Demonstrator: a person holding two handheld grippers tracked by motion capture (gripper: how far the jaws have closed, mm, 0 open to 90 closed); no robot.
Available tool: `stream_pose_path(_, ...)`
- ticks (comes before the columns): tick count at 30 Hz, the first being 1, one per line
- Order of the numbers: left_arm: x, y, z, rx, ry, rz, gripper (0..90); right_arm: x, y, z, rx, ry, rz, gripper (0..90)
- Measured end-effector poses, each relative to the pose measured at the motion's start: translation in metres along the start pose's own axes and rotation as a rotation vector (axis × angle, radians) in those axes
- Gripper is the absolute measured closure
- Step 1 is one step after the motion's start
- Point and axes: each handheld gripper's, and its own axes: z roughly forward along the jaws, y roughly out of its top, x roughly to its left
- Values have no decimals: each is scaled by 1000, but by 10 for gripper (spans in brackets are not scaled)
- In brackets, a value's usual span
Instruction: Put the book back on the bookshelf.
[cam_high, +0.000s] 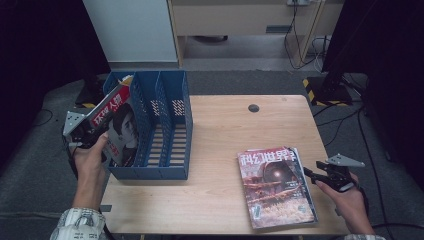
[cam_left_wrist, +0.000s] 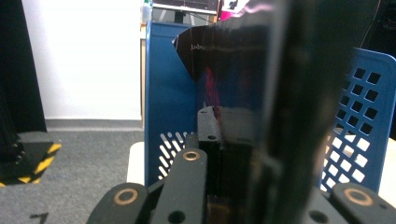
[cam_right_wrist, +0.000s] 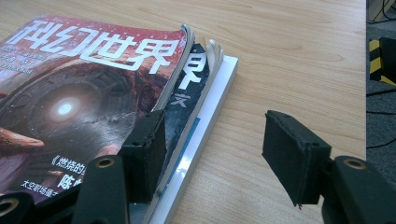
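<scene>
A magazine (cam_high: 120, 127) with a red title stands tilted in the leftmost slot of a blue three-slot file rack (cam_high: 150, 172). My left gripper (cam_high: 95, 136) is shut on its near edge, at the rack's left side. In the left gripper view the dark, curled magazine (cam_left_wrist: 243, 93) rises between the jaws of the left gripper (cam_left_wrist: 229, 135), with the blue rack wall (cam_left_wrist: 168, 93) behind. A stack of magazines (cam_high: 275, 187) lies flat at the table's front right. My right gripper (cam_high: 306, 172) is open at its right edge; the right gripper (cam_right_wrist: 215, 140) has one jaw over the red-covered top magazine (cam_right_wrist: 84, 93).
The wooden table (cam_high: 225, 130) has a round cable hole (cam_high: 253, 108) near its far edge. Under the top magazine lie another magazine and a white book (cam_right_wrist: 210, 102). The rack's middle and right slots hold nothing. Cables and black stands with hazard-striped feet are on the floor around.
</scene>
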Motion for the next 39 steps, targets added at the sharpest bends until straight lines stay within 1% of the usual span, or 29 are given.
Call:
stream_pose_path(1, 0, 0, 0, -7, 4, 1, 865, 0, 0, 0, 0, 0, 0, 398)
stream_pose_path(3, 2, 0, 0, -21, 9, -9, 865, 0, 0, 0, -1, 1, -2, 399)
stream_pose_path(5, 3, -1, 0, -29, 8, -28, 866, 0, 0, 0, -2, 0, 0, 399)
stream_pose_path(7, 4, 0, 0, -51, 10, -33, 865, 0, 0, 0, 1, 1, 3, 399)
stream_pose_path(9, 5, 2, 0, -75, 16, -29, 865, 0, 0, 0, 1, 1, 2, 400)
stream_pose_path(13, 4, 5, 3, -91, 22, -34, 865, 0, 0, 0, -2, 0, -1, 401)
stream_pose_path(14, 5, 6, 4, -94, 26, -28, 865, 0, 0, 0, -2, 0, -1, 401)
stream_pose_path(17, 4, 6, 7, -88, 26, -27, 865, 0, 0, 0, -1, 3, 2, 402)
stream_pose_path(25, 6, -1, 14, -84, 31, -38, 865, -1, 0, -1, -3, 1, 3, 403)
stream_pose_path(35, 12, -10, 17, -65, 47, -42, 864, -1, 0, -1, 0, 3, 4, 403)
stream_pose_path(39, 16, -11, 17, -69, 49, -50, 865, -1, 0, -1, -1, 2, 2, 402)
